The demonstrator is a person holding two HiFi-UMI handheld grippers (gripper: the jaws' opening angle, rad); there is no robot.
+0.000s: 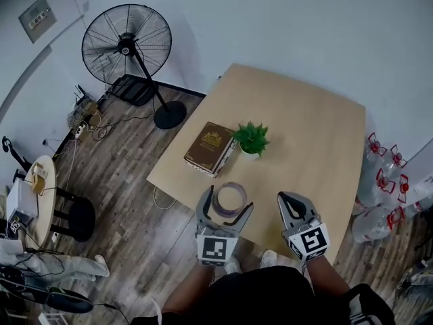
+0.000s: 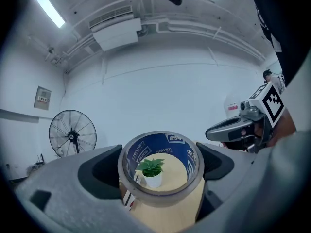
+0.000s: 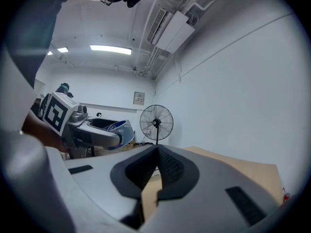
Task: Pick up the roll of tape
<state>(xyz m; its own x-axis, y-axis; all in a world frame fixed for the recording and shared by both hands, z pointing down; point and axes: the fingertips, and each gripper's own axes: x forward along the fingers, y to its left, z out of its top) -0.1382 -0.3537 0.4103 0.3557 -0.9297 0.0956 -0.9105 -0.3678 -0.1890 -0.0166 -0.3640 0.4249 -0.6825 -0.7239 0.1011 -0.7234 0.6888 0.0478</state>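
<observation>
**One roll of tape [image 2: 170, 140] pinched in my left hand-held gripper [image 2: 160, 166]**

Far off to the left of my left hand-held gripper, a black standing fan [image 1: 127, 46] stands on the wooden floor [image 1: 128, 202], beyond the desk's [image 1: 318, 134] left corner. Ahead of that gripper, slightly left, a brown book [image 1: 210, 147] lies flat on the desk. My left jaws stand spread wide, and their pads press on the two outer sides of the roll of tape. The roll's hole faces along the gripper, so its blue inner wall is in view. Through the hole I see the small potted plant [image 1: 252, 141], which stands on the desk ahead of the gripper, just beside the book's right edge. The roll hangs over the desk's near edge. To the right, my right hand-held gripper [image 3: 156, 154] has its jaws pressed together, with nothing between them. It hovers near the left one, apart from the tape. Well to its right, several water bottles [image 1: 382, 181] with red handles stand on the floor past the desk's right edge.
</observation>
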